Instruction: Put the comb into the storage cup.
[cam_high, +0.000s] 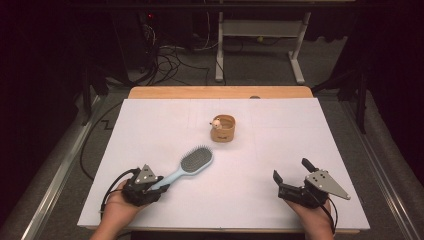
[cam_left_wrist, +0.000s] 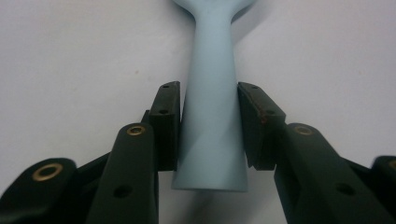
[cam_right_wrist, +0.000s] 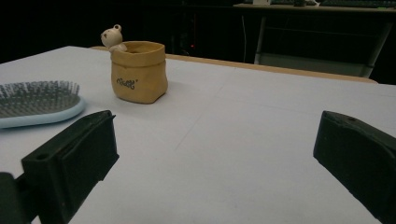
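The left gripper view shows what the high view cannot: the left gripper (cam_left_wrist: 209, 126) pinches the hairbrush (cam_high: 187, 167) by its pale blue handle, one finger (cam_left_wrist: 167, 123) pressed to each side near the butt end. In the high view the brush lies on the white bench (cam_high: 150, 125), its bristled head pointing toward the tan pot (cam_high: 223, 128), just short of it. The right gripper (cam_high: 291, 173) sits well to the right of the pot, fingers spread wide around nothing. Counted: one brush, one pot with one small bear figure (cam_right_wrist: 112, 37) on its rim, two grippers.
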